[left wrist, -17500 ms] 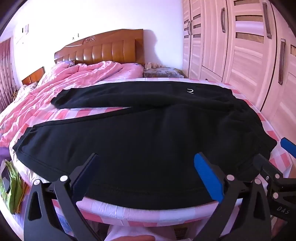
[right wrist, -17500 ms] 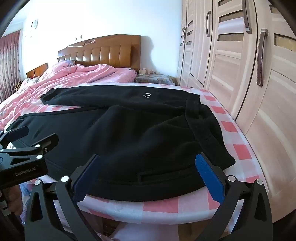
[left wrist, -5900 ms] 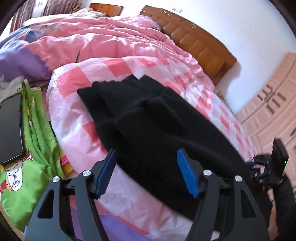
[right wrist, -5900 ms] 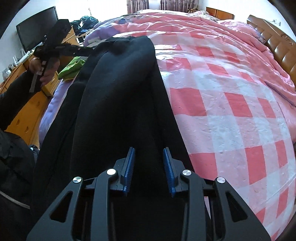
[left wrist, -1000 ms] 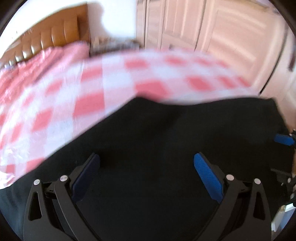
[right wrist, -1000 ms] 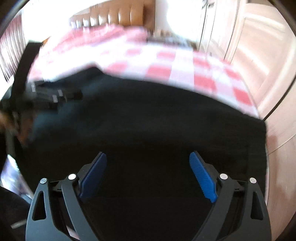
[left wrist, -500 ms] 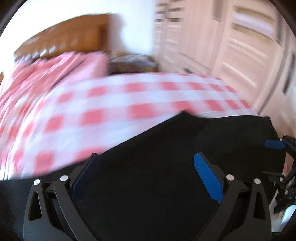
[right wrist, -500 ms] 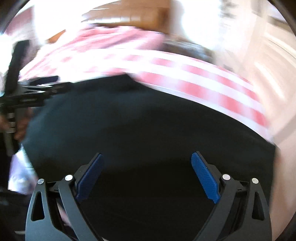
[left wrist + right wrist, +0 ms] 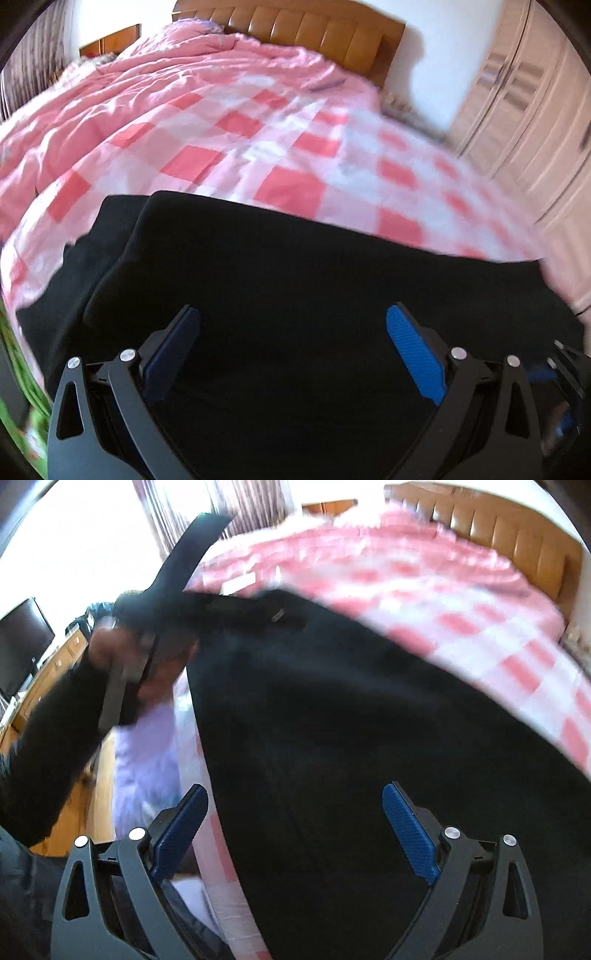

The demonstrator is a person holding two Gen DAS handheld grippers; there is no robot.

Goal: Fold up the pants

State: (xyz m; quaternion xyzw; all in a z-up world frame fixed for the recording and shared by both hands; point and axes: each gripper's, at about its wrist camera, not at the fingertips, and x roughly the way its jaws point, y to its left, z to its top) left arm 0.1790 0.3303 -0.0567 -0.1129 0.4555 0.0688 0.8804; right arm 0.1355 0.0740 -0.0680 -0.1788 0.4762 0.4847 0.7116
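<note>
Pink checked bedding (image 9: 236, 122) covers a bed that fills the upper half of the left wrist view, with a brown headboard (image 9: 314, 35) at the top and pale wardrobes (image 9: 532, 122) at the upper right. Black pants (image 9: 295, 295) lie folded across the lower middle of both views, near the bed's edge, probably so both grippers can reach them without leaning. The left gripper (image 9: 291, 350) hangs over the cloth with its blue pads spread wide, pinching nothing; the right gripper (image 9: 295, 827) is spread the same way over the pants' left border. At the upper left of the right wrist view a hand (image 9: 144, 664) holds the other tool, though motion blur hides whether it touches the fabric. An offset under-layer shows at the left, so the fold likely needs squaring. No containers are in view.
</note>
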